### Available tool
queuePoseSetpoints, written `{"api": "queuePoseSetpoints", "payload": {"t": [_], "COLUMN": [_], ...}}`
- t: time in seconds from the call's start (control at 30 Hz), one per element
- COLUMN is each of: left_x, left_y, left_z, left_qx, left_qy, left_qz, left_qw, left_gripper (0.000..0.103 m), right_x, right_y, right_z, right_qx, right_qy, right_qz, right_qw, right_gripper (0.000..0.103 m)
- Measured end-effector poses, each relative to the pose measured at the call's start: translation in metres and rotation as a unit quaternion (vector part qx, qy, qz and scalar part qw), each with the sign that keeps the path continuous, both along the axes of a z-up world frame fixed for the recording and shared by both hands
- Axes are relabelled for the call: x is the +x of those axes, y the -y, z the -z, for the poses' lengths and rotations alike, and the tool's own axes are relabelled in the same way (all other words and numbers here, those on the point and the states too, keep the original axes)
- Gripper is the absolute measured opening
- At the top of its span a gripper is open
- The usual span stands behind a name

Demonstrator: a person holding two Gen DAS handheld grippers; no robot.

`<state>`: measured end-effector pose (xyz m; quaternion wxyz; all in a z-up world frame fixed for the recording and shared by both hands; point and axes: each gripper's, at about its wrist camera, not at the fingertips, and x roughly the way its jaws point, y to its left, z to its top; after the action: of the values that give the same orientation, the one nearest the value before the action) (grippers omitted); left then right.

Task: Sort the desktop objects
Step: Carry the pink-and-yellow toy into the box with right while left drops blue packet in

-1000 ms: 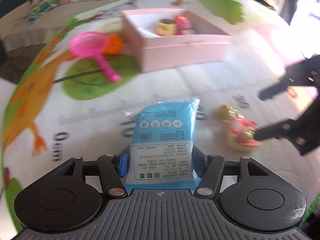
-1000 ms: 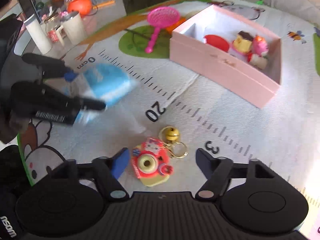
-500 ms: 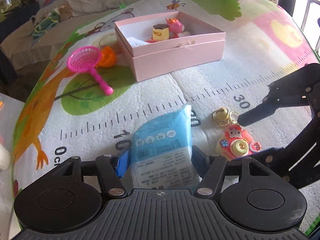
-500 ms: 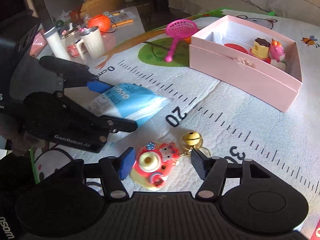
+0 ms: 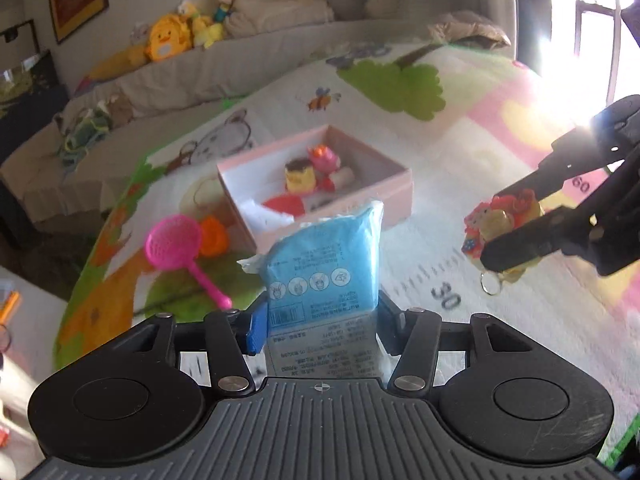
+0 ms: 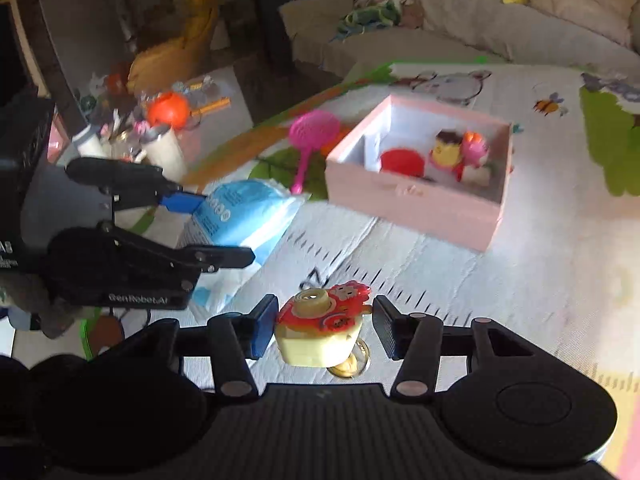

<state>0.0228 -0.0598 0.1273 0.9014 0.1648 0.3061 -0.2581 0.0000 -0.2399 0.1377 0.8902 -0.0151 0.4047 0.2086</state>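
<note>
My left gripper (image 5: 320, 320) is shut on a blue tissue pack (image 5: 324, 276) and holds it above the play mat; the pack also shows in the right wrist view (image 6: 244, 216). My right gripper (image 6: 324, 326) is shut on a red and yellow toy camera keychain (image 6: 320, 328), lifted off the mat, with its bell hanging below. The keychain also shows in the left wrist view (image 5: 500, 224). The pink box (image 5: 400, 192) stands ahead on the mat with small toys inside; it also shows in the right wrist view (image 6: 420, 208).
A pink toy strainer (image 5: 176, 244) and an orange toy (image 5: 214, 236) lie left of the box. A side table with cups (image 6: 164, 152) and clutter is at the far left. A sofa with plush toys (image 5: 168, 44) runs behind the mat.
My right gripper closed on the toy camera keychain and lifted it off the mat. Both grippers rose, and the left one carries the tissue pack higher, toward the box.
</note>
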Motion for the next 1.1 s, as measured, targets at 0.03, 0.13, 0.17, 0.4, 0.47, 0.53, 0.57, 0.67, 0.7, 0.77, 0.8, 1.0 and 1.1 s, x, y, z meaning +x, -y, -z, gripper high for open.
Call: {"api": "queuePoseSetpoints", "payload": {"t": [0.03,0.13,0.17,0.4,0.47,0.53,0.57,0.67,0.7,0.77,0.8,1.0,1.1], "left_x": [0.005,0.029,0.037,0.129,0.151,0.159,0.159,0.148,0.14,0.129,0.123,0.096,0.092], "left_y": [0.004,0.015,0.019,0.044,0.043,0.03,0.02,-0.017,-0.029,-0.049,-0.061,-0.11,-0.127], "left_z": [-0.008,-0.026,-0.03,-0.049,-0.043,-0.032,-0.026,0.001,0.012,0.032,0.042,0.095,0.108], "left_qx": [-0.007,-0.028,-0.032,-0.066,-0.071,-0.078,-0.088,-0.09,-0.083,-0.071,-0.073,-0.069,-0.073], "left_qy": [0.014,0.04,0.047,0.077,0.068,0.066,0.059,0.043,0.045,0.04,0.032,-0.001,-0.013], "left_qz": [0.003,0.005,0.006,0.003,-0.005,-0.036,-0.048,-0.08,-0.09,-0.108,-0.116,-0.145,-0.165], "left_qw": [0.9999,0.9988,0.9983,0.9949,0.9951,0.9941,0.9932,0.9917,0.9915,0.9907,0.9901,0.9871,0.9835], "left_gripper": [0.058,0.058,0.058,0.085,0.095,0.096,0.096,0.098,0.099,0.099,0.099,0.1,0.1], "right_x": [0.003,0.015,0.021,0.086,0.111,0.137,0.148,0.169,0.174,0.184,0.189,0.203,0.215], "right_y": [0.006,0.024,0.029,0.045,0.047,0.046,0.046,0.05,0.051,0.05,0.048,-0.012,-0.062], "right_z": [-0.014,-0.048,-0.057,-0.092,-0.091,-0.081,-0.075,-0.051,-0.043,-0.025,-0.018,0.003,0.004], "right_qx": [0.005,0.018,0.027,0.068,0.076,0.066,0.065,0.07,0.07,0.064,0.057,0.015,0.003], "right_qy": [0.016,0.059,0.07,0.108,0.108,0.095,0.091,0.067,0.055,0.034,0.027,0.008,-0.003], "right_qz": [0.014,0.053,0.065,0.109,0.118,0.132,0.143,0.159,0.165,0.169,0.174,0.13,0.085], "right_qw": [1.0,0.997,0.995,0.986,0.984,0.984,0.983,0.983,0.982,0.983,0.983,0.991,0.996], "right_gripper": [0.052,0.052,0.052,0.052,0.053,0.053,0.054,0.054,0.054,0.054,0.054,0.054,0.054]}}
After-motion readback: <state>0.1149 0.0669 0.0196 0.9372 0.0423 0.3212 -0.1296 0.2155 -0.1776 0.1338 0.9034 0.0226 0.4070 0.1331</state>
